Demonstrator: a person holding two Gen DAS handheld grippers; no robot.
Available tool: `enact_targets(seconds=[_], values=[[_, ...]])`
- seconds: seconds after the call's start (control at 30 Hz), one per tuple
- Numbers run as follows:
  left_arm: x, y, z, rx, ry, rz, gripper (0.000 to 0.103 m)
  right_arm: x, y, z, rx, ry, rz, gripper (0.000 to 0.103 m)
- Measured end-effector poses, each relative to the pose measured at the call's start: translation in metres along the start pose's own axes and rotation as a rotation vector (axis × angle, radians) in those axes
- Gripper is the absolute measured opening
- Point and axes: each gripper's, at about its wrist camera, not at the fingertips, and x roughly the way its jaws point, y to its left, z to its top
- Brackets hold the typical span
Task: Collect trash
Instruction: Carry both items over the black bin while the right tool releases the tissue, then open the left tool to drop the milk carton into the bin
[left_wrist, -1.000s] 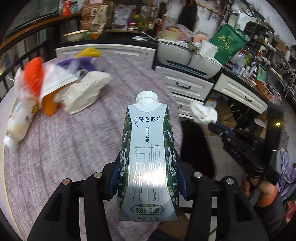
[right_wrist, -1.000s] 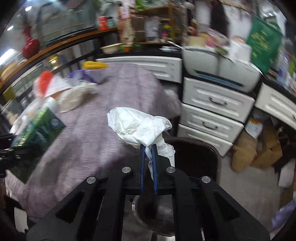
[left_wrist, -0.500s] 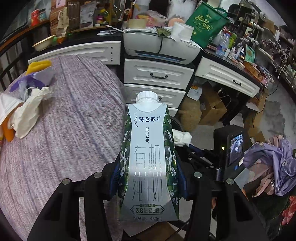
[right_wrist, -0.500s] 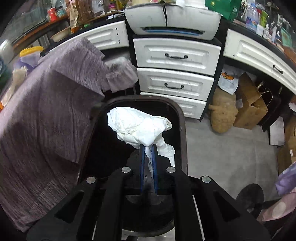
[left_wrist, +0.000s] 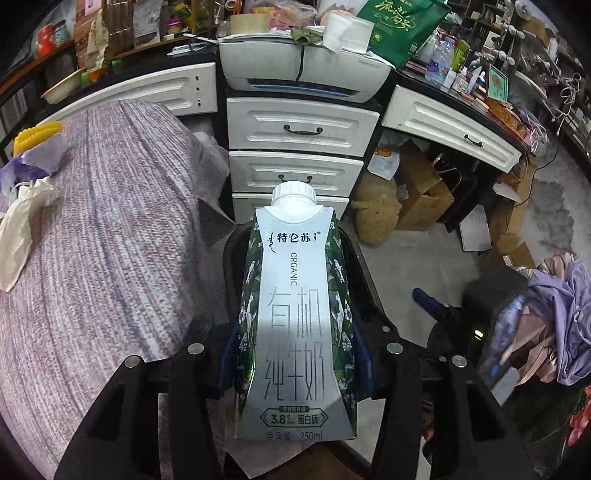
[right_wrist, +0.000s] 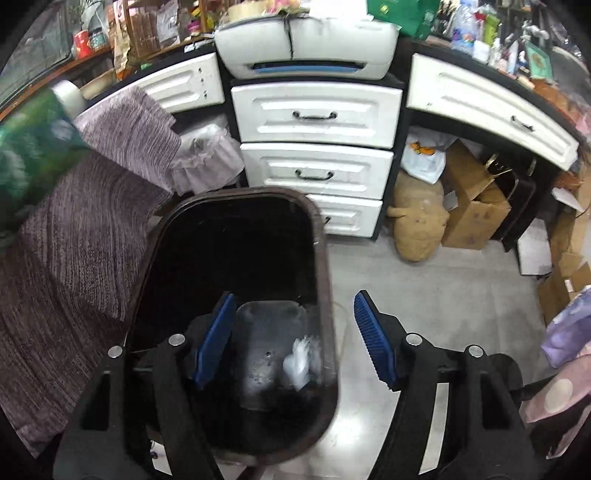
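Dropping trash into the black bin (right_wrist: 325, 258): the right gripper (right_wrist: 295, 339) is opening with nothing between its pads, and one white tissue wad (right_wrist: 299, 360), blurred, seems to lie inside. The left gripper (left_wrist: 295, 354) clamps one milk carton (left_wrist: 295, 314), which next needs carrying over the bin's mouth and releasing.

**Tissue drops into the bin**

The right gripper (right_wrist: 293, 339) no longer pinches the white tissue (right_wrist: 300, 360); its jaws are opening with nothing between them, and the tissue now sits blurred inside the black bin (right_wrist: 325, 258), toward 5 o'clock on its floor. In the left view, the table (left_wrist: 103, 258) has slid toward 9 o'clock, and the milk carton (left_wrist: 295, 317) now hangs over the bin.
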Motion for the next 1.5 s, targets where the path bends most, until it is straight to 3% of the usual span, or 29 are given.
enact_targets(seconds=[0.27, 0.37, 0.47, 0.83, 0.9, 1.03, 1.5], values=[[0.030, -0.018, 0.003, 0.061, 0.054, -0.003, 0.050, -0.045, -0.025, -0.003, 0.023, -0.099, -0.034, 0.070], [0.043, -0.025, 0.003, 0.088, 0.087, -0.001, 0.050, -0.063, -0.032, -0.005, 0.029, -0.135, -0.031, 0.078], [0.056, -0.030, 0.004, 0.120, 0.118, 0.016, 0.050, -0.077, -0.040, -0.007, 0.043, -0.163, -0.032, 0.079], [0.085, -0.044, 0.003, 0.146, 0.188, 0.009, 0.051, -0.098, -0.052, -0.015, 0.081, -0.184, -0.050, 0.080], [0.088, -0.046, 0.003, 0.158, 0.195, 0.015, 0.059, -0.098, -0.055, -0.016, 0.089, -0.180, -0.051, 0.080], [0.087, -0.046, 0.001, 0.163, 0.175, 0.023, 0.077, -0.099, -0.060, -0.017, 0.108, -0.179, -0.056, 0.081], [0.043, -0.029, -0.008, 0.142, 0.068, -0.023, 0.086, -0.098, -0.057, -0.014, 0.129, -0.167, -0.038, 0.083]])
